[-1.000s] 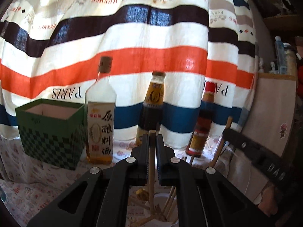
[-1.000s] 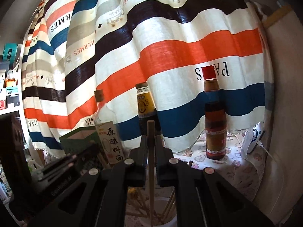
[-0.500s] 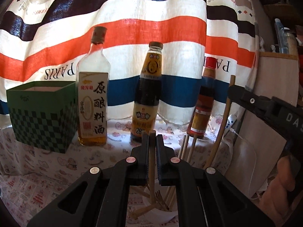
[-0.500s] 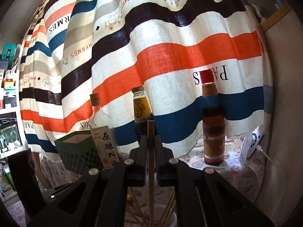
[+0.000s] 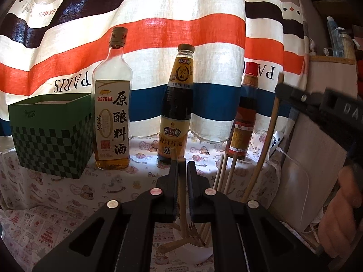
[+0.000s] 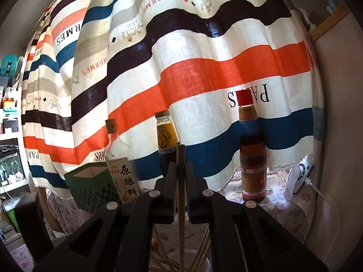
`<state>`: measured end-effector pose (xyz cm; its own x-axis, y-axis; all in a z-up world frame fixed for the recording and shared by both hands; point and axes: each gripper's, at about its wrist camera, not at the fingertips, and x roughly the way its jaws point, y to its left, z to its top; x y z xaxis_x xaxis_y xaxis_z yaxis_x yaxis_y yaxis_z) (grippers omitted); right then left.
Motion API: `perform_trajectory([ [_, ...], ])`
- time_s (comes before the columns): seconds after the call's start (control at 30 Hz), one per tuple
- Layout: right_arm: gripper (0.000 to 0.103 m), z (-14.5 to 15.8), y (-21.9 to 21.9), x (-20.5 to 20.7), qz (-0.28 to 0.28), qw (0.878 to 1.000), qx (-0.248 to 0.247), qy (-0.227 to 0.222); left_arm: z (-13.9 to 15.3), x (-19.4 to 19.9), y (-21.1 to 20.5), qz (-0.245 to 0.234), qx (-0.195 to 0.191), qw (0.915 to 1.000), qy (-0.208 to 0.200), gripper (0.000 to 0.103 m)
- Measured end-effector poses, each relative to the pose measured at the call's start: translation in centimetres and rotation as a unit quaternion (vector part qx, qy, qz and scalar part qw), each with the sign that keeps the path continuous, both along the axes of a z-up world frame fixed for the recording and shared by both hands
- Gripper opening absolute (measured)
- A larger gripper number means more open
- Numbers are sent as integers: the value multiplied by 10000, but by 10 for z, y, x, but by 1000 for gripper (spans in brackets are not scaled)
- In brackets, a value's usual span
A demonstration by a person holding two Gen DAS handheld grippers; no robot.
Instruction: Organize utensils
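My left gripper (image 5: pixel 182 162) is shut on a wooden utensil handle (image 5: pixel 182 195) that stands upright with its lower end in a white cup (image 5: pixel 195 250). The cup holds several chopsticks (image 5: pixel 229 172) and a small wooden fork. My right gripper (image 6: pixel 180 164) is shut on a wooden chopstick (image 6: pixel 180 181) held upright over the same white cup (image 6: pixel 202 264). The right gripper also shows at the right of the left wrist view (image 5: pixel 281 89), holding its long chopstick (image 5: pixel 265 147), which slants down toward the cup.
A green checked box (image 5: pixel 50 136), a cooking wine bottle (image 5: pixel 112 113), a dark sauce bottle (image 5: pixel 178 113) and a red-capped bottle (image 5: pixel 244 113) stand behind the cup on the patterned tablecloth. A striped curtain hangs behind. A white board (image 5: pixel 292 181) leans at the right.
My left gripper has sunk toward the cup, so the bottles sit higher and larger in view. My right gripper has risen a little with its chopstick.
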<state>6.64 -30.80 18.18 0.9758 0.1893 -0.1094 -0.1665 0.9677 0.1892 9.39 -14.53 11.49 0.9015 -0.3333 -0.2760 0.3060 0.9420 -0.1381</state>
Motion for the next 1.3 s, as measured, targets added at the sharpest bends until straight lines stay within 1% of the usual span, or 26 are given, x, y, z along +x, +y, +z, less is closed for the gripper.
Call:
perform_trajectory([
  [0.03, 6, -4, 1, 0, -4, 10000, -28, 39, 2, -2, 1, -9, -16, 10000, -24, 21],
  [0.07, 7, -7, 1, 1, -8, 10000, -46, 69, 3, -4, 4, 4, -42, 10000, -75, 26],
  [0.1, 7, -12, 1, 3, -12, 9999, -76, 136, 5, -7, 6, 30, -60, 9999, -130, 35],
  [0.13, 7, -18, 1, 4, -16, 9997, -73, 234, 8, -10, 8, 59, -70, 9998, -194, 40],
  [0.17, 7, -23, 0, 5, -2, 9994, -32, 341, 10, -13, 11, 88, -65, 9996, -260, 42],
  [0.23, 7, -36, -1, 5, 166, 9982, 50, 569, 14, -19, 17, 147, -42, 9992, -361, 54],
  [0.33, 7, -49, 5, 3, 178, 9974, -161, 686, 16, -27, 26, 331, 61, 9980, -534, 66],
  [0.43, 10, -56, 9, 3, 162, 9964, -277, 789, 16, -33, 37, 518, 239, 9962, -655, 71],
  [0.47, 19, -57, 9, 3, 208, 9960, -246, 838, 16, -35, 41, 582, 287, 9955, -690, 73],
  [0.5, 34, -58, 9, 3, 242, 9957, -217, 864, 16, -38, 46, 639, 321, 9949, -716, 76],
  [0.57, 50, -58, 10, 0, 322, 9957, -166, 858, 15, -42, 55, 750, 371, 9937, -748, 83],
  [0.63, 55, -56, 11, -5, 315, 9961, -179, 809, 13, -46, 64, 859, 432, 9925, -759, 92],
  [0.7, 68, -54, 14, -12, 336, 9963, -203, 767, 11, -50, 74, 957, 505, 9911, -777, 96],
  [0.73, 71, -54, 15, -16, 350, 9965, -208, 731, 10, -52, 78, 1001, 536, 9904, -788, 98],
  [0.77, 78, -54, 16, -20, 355, 9966, -221, 706, 9, -55, 82, 1047, 577, 9896, -803, 99],
  [0.8, 87, -54, 17, -25, 350, 9968, -242, 671, 7, -57, 87, 1092, 611, 9888, -811, 102],
  [0.83, 91, -55, 18, -30, 328, 9971, -252, 633, 5, -61, 92, 1127, 629, 9883, -815, 102],
  [0.87, 98, -57, 19, -35, 289, 9976, -251, 584, 4, -63, 96, 1149, 631, 9881, -808, 102],
  [0.9, 103, -58, 20, -39, 258, 9979, -245, 547, 1, -66, 101, 1163, 624, 9882, -783, 102],
  [0.97, 103, -63, 21, -47, 203, 9982, -244, 511, -3, -73, 109, 1167, 600, 9885, -754, 102],
  [1.13, 103, -80, 24, -59, 149, 9975, -298, 630, -18, -89, 121, 1184, 685, 9877, -751, 102],
  [1.3, 103, -104, 27, -64, 50, 9966, -310, 757, -41, -97, 121, 1165, 811, 9870, -754, 102],
])
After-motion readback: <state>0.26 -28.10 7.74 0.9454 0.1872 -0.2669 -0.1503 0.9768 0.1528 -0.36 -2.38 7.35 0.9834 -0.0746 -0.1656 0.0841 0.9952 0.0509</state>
